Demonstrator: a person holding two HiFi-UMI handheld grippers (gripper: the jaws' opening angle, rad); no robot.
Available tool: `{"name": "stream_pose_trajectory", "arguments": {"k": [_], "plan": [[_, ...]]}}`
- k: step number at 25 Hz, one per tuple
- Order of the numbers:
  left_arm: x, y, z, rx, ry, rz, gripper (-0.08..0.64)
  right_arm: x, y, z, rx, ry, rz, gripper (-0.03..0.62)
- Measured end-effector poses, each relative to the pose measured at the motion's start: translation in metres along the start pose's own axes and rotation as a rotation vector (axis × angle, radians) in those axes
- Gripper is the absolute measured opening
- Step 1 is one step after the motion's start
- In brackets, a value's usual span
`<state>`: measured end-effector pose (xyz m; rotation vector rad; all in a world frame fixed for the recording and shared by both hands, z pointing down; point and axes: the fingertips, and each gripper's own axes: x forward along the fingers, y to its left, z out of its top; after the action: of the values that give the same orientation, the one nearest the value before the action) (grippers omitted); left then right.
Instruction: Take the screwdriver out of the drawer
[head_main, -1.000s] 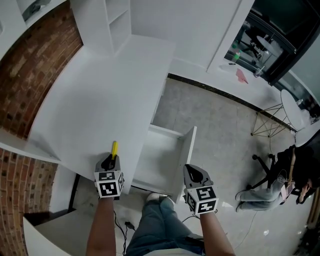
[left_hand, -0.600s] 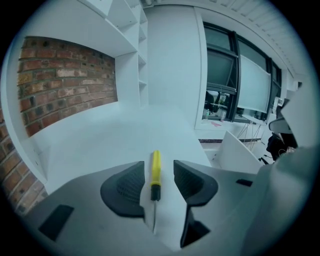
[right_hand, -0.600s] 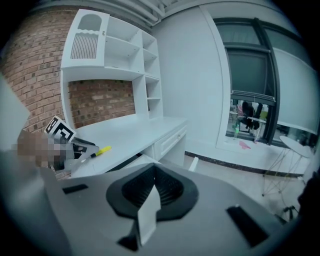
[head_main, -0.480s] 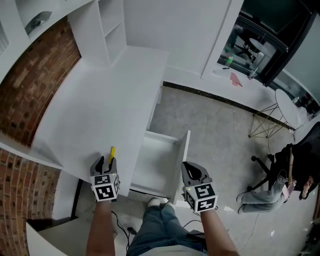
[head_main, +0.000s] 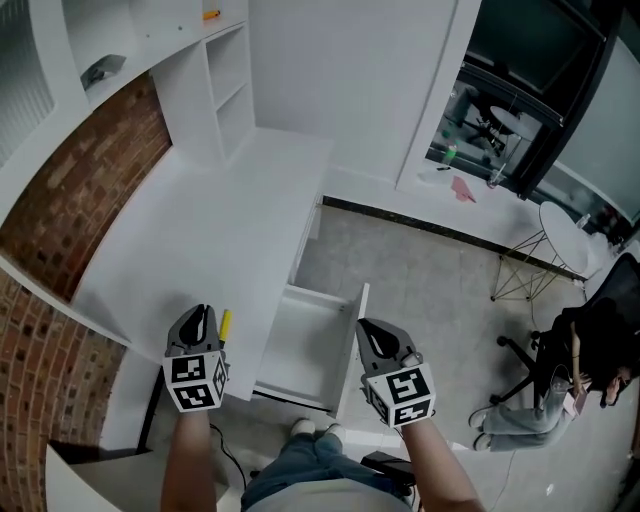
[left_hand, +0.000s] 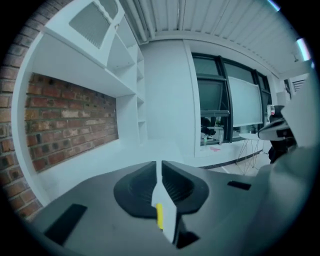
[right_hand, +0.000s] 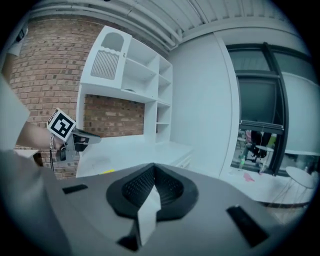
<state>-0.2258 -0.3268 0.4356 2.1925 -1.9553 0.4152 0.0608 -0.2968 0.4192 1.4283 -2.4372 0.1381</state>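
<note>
The yellow screwdriver (head_main: 225, 322) lies on the white desk (head_main: 230, 220) near its front edge, outside the open drawer (head_main: 300, 345). My left gripper (head_main: 200, 318) hovers just left of it and above it. Its jaws are closing to a narrow slit with nothing between them. In the left gripper view (left_hand: 160, 165) a yellow strip of the screwdriver (left_hand: 159, 216) shows far below through the gap. My right gripper (head_main: 372, 328) is shut and empty by the drawer's right side. In the right gripper view (right_hand: 152, 167) the screwdriver (right_hand: 106, 171) lies on the desk beyond.
White shelves (head_main: 215, 60) stand at the desk's far end against a brick wall (head_main: 70, 190). Grey floor (head_main: 430, 290) spreads to the right of the drawer. A wire-legged table (head_main: 560, 235) and an office chair (head_main: 545, 350) stand at the far right.
The left jaws opened off the screwdriver, which stays on the desk, then narrowed again. Both grippers have risen and now sit larger in the head view.
</note>
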Motion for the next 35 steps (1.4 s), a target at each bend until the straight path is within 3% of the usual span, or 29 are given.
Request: {"name": "stream_pose_trajectory", "arguments": {"k": [2, 13, 27, 35], "plan": [[-0.009, -0.005, 0.022, 0.002, -0.063, -0.001, 0.015, -0.006, -0.004, 0.018, -0.021, -0.042, -0.007, 0.012], [-0.063, -0.037, 0.118, 0.029, -0.339, -0.045, 0.012, -0.047, -0.019, 0.09, -0.069, -0.237, -0.07, 0.011], [-0.087, -0.11, 0.167, 0.07, -0.492, -0.178, 0.012, -0.108, -0.047, 0.124, -0.098, -0.336, -0.19, 0.009], [-0.098, -0.11, 0.169, 0.084, -0.5, -0.168, 0.012, -0.116, -0.052, 0.12, -0.072, -0.335, -0.198, 0.008]]}}
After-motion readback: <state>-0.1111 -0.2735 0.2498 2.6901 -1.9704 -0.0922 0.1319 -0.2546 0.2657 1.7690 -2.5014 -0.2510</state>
